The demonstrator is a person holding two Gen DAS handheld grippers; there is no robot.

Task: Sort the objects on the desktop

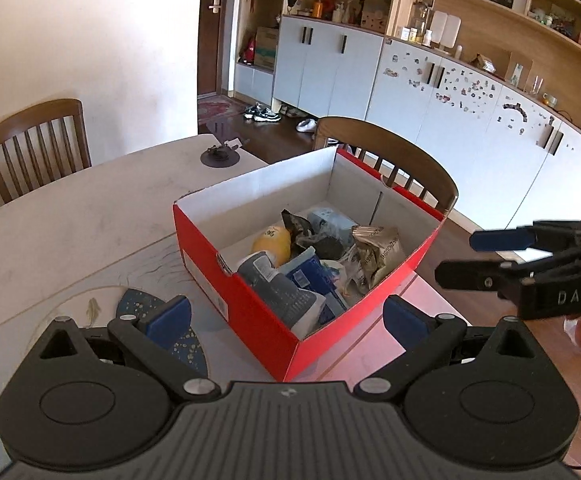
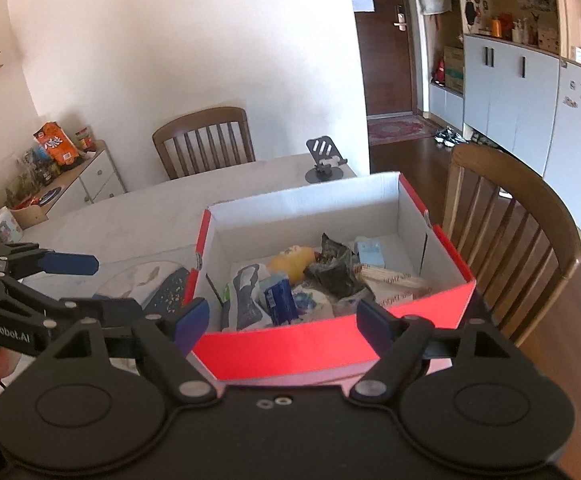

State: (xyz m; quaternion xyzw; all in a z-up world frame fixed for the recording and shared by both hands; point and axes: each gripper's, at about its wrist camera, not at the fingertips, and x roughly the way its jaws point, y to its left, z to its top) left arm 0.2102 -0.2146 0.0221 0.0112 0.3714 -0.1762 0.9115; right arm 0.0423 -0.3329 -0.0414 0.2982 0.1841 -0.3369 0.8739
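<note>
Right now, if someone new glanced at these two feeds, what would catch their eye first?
The red box with white inner walls sits near the table's edge, holding packets, a yellow bottle and a crumpled dark wrapper. Both the left gripper and right gripper stand open and empty on its near side. A black phone stand sits on the table's far end, wooden chairs around it.

Pale table (image 1: 70,216), red box (image 1: 250,312), phone stand (image 2: 324,160), patterned mat (image 2: 158,280)
</note>
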